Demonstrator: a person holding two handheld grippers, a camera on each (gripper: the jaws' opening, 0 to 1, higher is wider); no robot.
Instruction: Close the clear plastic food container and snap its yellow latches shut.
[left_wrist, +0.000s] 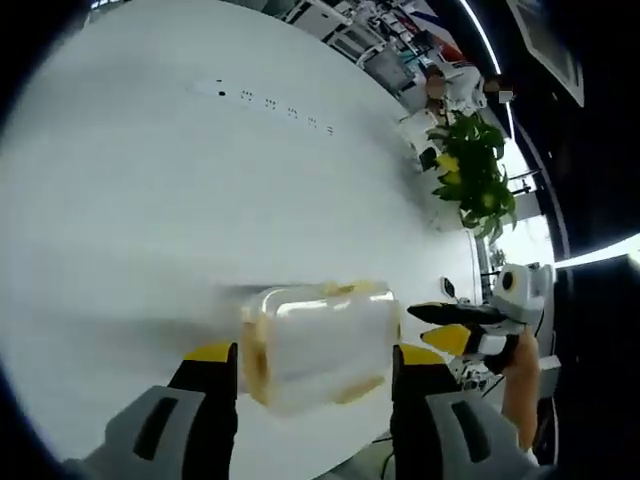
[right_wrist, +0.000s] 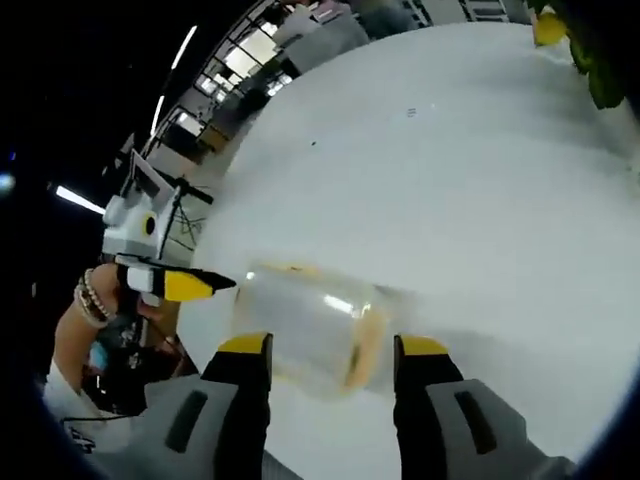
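Container (left_wrist: 318, 345), clear with yellow latches, blurred between both wide claws (left_wrist: 315, 365) (right_wrist: 335, 360).

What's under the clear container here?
The clear container lies on the white table, between the left gripper jaws. Motion blur hides its contents and whether it touches the tabletop.

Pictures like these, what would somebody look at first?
Probably the clear plastic food container with yellow latches, lying blurry on the big white table between the left gripper's open yellow-tipped jaws. The right gripper frames the container from the other side, jaws open too. A leafy green plant stands at the table's far edge.
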